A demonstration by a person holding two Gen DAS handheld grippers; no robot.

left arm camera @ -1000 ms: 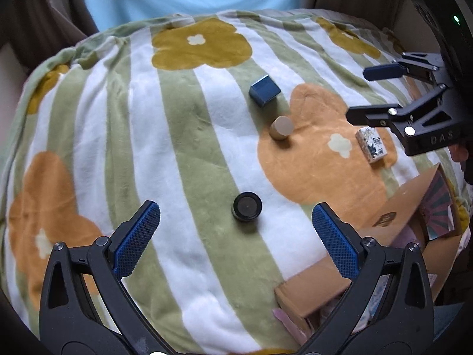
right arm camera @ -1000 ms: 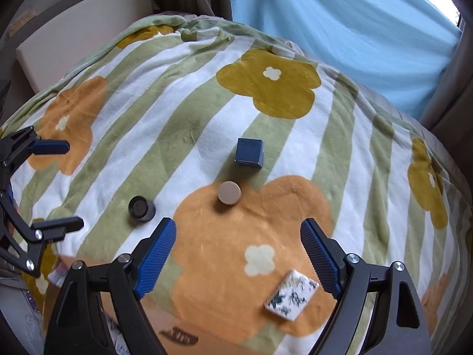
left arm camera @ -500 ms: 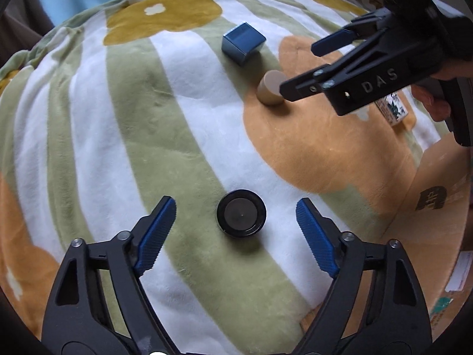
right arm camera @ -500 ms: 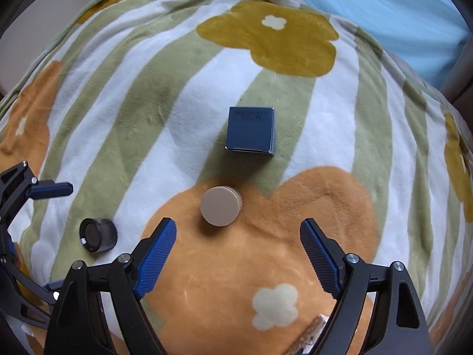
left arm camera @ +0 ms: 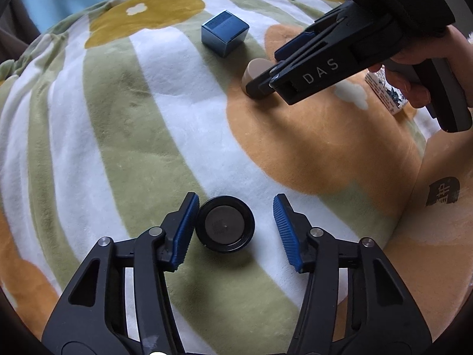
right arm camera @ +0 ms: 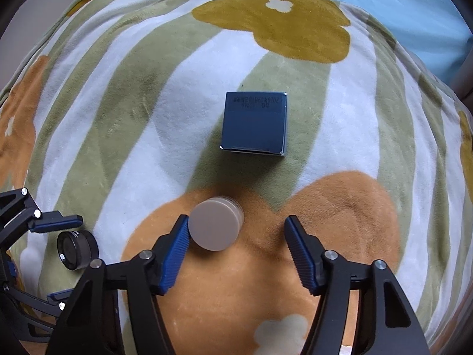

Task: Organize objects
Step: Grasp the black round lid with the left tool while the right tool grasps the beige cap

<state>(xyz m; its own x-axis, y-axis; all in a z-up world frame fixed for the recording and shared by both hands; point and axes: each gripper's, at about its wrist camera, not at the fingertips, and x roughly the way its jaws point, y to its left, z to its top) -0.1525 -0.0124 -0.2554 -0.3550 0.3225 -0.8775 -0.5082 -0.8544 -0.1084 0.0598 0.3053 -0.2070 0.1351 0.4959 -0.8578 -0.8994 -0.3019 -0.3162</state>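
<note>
Fleecy blanket (left arm camera: 124, 136) with green and white stripes and big orange and mustard flower shapes covers the whole surface, with a pale blue cloth (right arm camera: 414, 3) behind it.

Left gripper (left arm camera: 233, 229) is down low over the blanket with a black round jar (left arm camera: 225, 227) sitting between its blue pads. Its jaws have just been closing; the left pad looks like it's touching the jar's rim, while the right pad is clearly apart from it (so not a real squeeze, more of a half-narrowed bracket).

Right gripper (right arm camera: 236, 250) is doing the same thing with a beige round jar (right arm camera: 215, 224) on the orange flower patch. Its jaws have just been closing too: left pad right at the jar's side, right pad well off it, so only partly narrowed. In the left wrist view you can see a hand (left arm camera: 414, 68) on its handle.

Blue box (right arm camera: 254, 124) stands just beyond the beige jar. A small white patterned box (left arm camera: 384, 94) peeks out behind the right gripper, and a cardboard box (left arm camera: 440, 201) sits at the blanket's right edge.
</note>
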